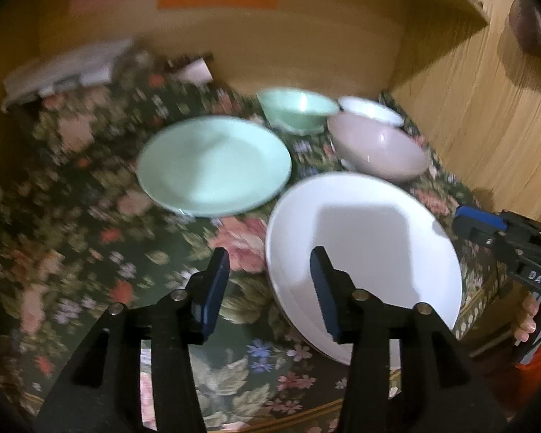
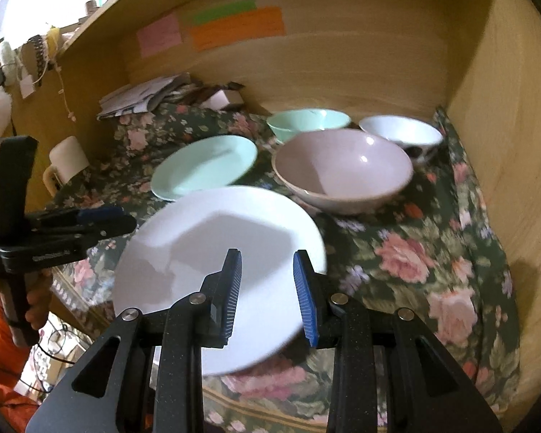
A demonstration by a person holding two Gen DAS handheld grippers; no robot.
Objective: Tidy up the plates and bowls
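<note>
A light wooden back wall (image 2: 342,54) rises ahead of the tongs, bearing pink (image 2: 159,34), green (image 2: 224,11) and orange (image 2: 238,28) paper notes. A matching wooden side panel (image 2: 508,144) stands to the right. Below lies a dark green tablecloth with pink roses (image 2: 407,252). Far left ahead, folded white papers (image 2: 137,99) and a cream mug (image 2: 66,160) sit in warm, dim light.

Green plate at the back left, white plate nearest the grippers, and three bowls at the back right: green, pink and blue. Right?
Not quite. The third bowl is white, not blue, as the right wrist view shows. The green plate, white plate, green bowl and pink bowl are as you say.
</note>
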